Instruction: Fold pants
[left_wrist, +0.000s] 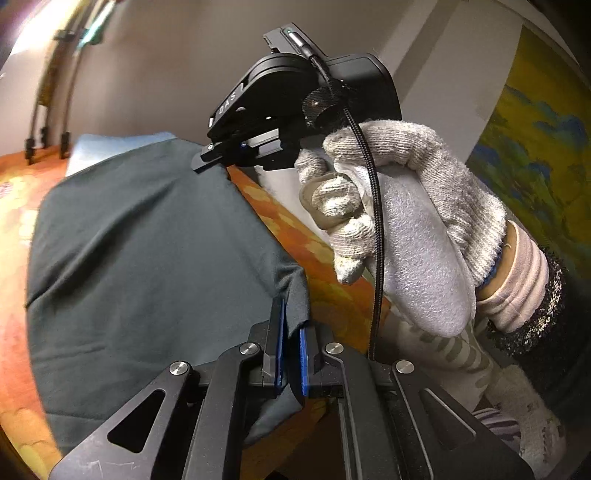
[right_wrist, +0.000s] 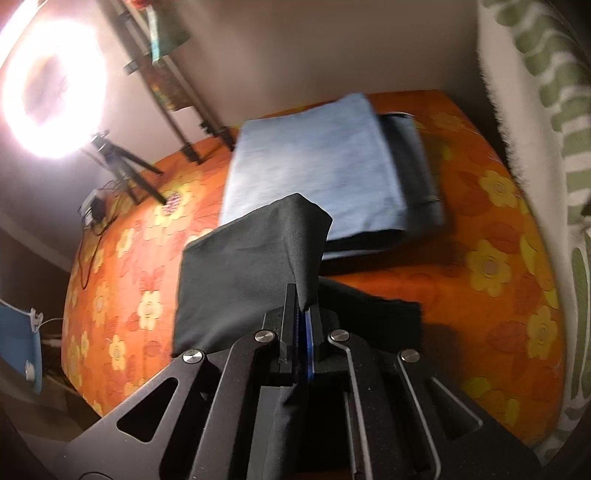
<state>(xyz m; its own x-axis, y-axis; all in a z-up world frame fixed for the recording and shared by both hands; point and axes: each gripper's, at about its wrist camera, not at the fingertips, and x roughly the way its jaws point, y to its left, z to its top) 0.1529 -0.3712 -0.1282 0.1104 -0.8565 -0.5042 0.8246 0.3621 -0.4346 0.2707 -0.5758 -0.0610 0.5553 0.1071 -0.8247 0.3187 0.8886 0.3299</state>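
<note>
The dark grey pants (left_wrist: 140, 251) hang spread between both grippers over an orange flowered bedspread (left_wrist: 306, 236). My left gripper (left_wrist: 291, 325) is shut on one corner of the pants, the cloth pinched between its blue pads. In the left wrist view the other gripper's black body (left_wrist: 295, 107) is held by a gloved hand (left_wrist: 406, 221) at the far corner. In the right wrist view my right gripper (right_wrist: 304, 314) is shut on a fold of the pants (right_wrist: 243, 273), which drape down to the left over the bed.
A stack of folded clothes, light blue on top (right_wrist: 317, 166) with dark ones beneath, lies further back on the bedspread (right_wrist: 480, 266). A ring light (right_wrist: 55, 81) on a tripod stands at the left. A green-patterned cloth (right_wrist: 546, 92) hangs at the right.
</note>
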